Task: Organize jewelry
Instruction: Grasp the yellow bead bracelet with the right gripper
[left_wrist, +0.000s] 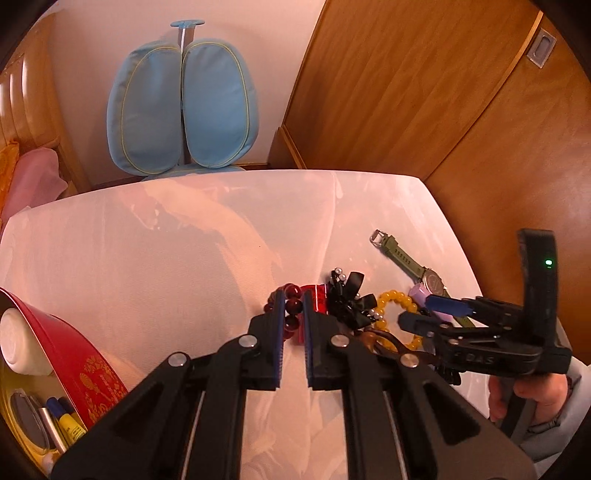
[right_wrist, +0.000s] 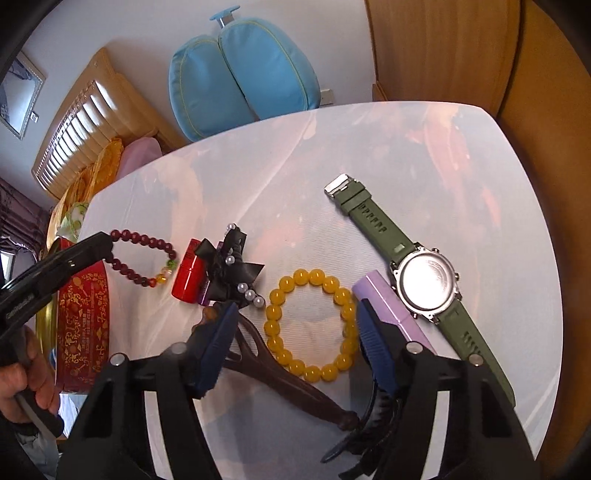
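Note:
Jewelry lies on a white table (right_wrist: 406, 147): a dark red bead bracelet (right_wrist: 142, 260), a red tube (right_wrist: 189, 275), a black bow with pearls (right_wrist: 229, 269), a yellow bead bracelet (right_wrist: 312, 325), a lilac tube (right_wrist: 391, 308) and a green-strapped watch (right_wrist: 424, 282). My left gripper (left_wrist: 293, 301) is nearly shut, its fingers astride beads of the red bracelet (left_wrist: 291, 306); whether it grips them does not show. My right gripper (right_wrist: 295, 314) is open over the yellow bracelet, just above the table. A dark brown hair clip (right_wrist: 280, 373) lies under it.
A red and gold round tin (left_wrist: 66, 354) stands at the table's left edge with pens and a mirror inside. A black claw clip (right_wrist: 369, 424) lies near the front. A blue chair (left_wrist: 181, 110) stands behind the table. A wooden wardrobe (left_wrist: 424, 92) is at the right.

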